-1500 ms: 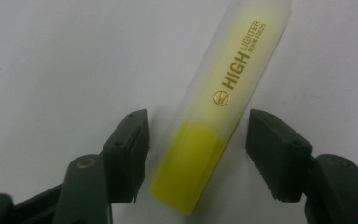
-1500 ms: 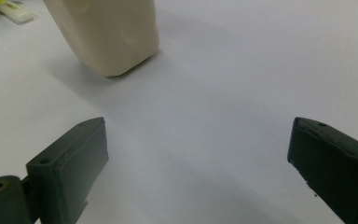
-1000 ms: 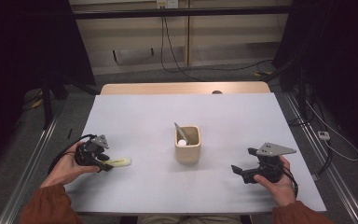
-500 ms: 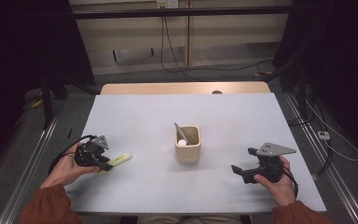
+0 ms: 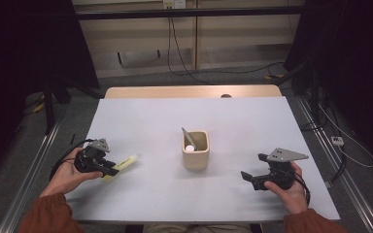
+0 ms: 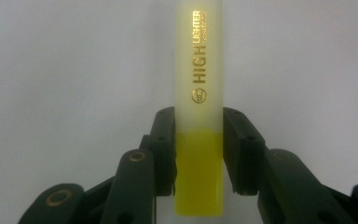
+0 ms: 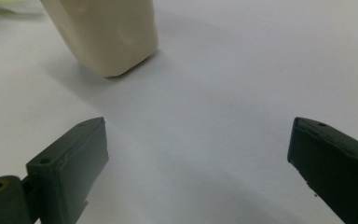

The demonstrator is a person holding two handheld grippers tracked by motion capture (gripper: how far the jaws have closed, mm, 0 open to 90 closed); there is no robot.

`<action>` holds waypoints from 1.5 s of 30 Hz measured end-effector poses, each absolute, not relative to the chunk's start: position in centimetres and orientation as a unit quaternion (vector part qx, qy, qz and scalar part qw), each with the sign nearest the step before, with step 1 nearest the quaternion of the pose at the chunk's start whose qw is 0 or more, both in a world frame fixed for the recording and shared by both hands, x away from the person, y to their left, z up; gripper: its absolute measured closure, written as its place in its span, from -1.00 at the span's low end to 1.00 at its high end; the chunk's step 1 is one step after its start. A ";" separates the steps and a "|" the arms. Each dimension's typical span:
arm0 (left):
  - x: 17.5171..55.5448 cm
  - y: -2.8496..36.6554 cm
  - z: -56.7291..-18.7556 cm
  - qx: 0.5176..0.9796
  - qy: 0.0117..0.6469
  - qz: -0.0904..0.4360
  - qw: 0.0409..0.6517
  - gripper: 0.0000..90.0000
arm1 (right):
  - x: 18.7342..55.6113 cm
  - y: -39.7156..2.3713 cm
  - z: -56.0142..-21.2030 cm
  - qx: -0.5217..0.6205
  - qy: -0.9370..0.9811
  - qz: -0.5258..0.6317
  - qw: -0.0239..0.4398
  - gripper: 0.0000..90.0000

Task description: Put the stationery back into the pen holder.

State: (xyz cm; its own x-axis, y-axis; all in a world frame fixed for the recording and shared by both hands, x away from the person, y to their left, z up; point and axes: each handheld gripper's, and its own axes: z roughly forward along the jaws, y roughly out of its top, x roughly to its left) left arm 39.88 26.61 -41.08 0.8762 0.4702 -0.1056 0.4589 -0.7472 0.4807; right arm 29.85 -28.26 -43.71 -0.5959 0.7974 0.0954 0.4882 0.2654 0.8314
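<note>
A yellow highlighter (image 5: 125,163) lies low over the white table (image 5: 141,121) at the left, its translucent cap pointing toward the middle. My left gripper (image 5: 110,171) is shut on its yellow barrel; its jaws have just been closing with the pen between them. In the left gripper view the pads (image 6: 165,140) press both sides of the highlighter (image 6: 199,70), at my left gripper (image 6: 199,144). A beige cup (image 5: 195,154) stands mid-table with a grey pen (image 5: 187,136) in it. My right gripper (image 5: 254,166) rests open at the right, nothing between its jaws.
The right gripper view shows my right gripper (image 7: 198,154) standing wide above bare table, the cup (image 7: 105,32) ahead to its left. A wooden strip (image 5: 189,91) borders the table's far edge. Cables and dark frames lie on the floor beyond.
The left jaws closed onto the highlighter, and its capped end tipped slightly away from me. The right hand and gripper kept still.
</note>
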 end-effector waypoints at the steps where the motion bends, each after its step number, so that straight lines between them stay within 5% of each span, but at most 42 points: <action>1: 39.7 26.5 -40.8 0.933 0.249 0.016 0.259 0.49 | 29.8 -28.3 -43.7 0.414 0.775 0.444 0.174 -0.89; 16: 37.1 26.3 -39.0 0.912 0.246 0.022 0.327 0.49 | 29.9 -28.0 -43.7 0.412 0.776 0.446 0.170 -0.89; 45: 32.7 20.5 -38.3 0.909 0.238 0.001 0.343 0.49 | 29.7 -27.0 -43.7 0.403 0.782 0.443 0.175 -0.88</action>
State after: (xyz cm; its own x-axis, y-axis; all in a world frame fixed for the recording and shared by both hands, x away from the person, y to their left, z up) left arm 32.73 20.53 -38.27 0.8866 0.4335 -0.1610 0.4319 -0.6518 0.6233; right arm 29.72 -26.97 -43.66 -0.6133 0.7854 0.0836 0.4756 0.2828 0.8330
